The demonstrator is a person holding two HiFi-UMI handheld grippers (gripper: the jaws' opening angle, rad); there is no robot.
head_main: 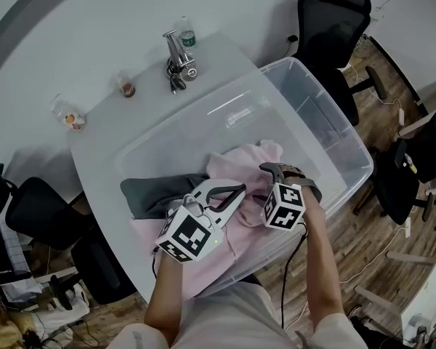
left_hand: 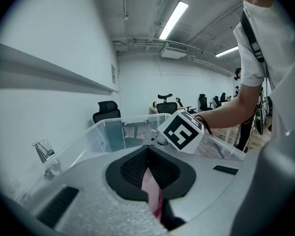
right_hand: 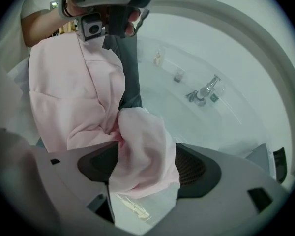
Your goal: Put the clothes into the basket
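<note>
Grey garment slumped over the basket's near-left rim. Pink shirt straddles the near rim, part inside, part hanging out toward the person.

Left gripper: fingers pinched tight on a shirt fold.

Right gripper: fingers well apart, shirt lying loose between them.

Risk: if the left lets go here, the hanging part may drag the shirt out onto the bench.

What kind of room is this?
Probably an office or workroom: black office chairs stand beside the white table, more chairs sit at desks farther back, and long strip lights hang overhead.
</note>
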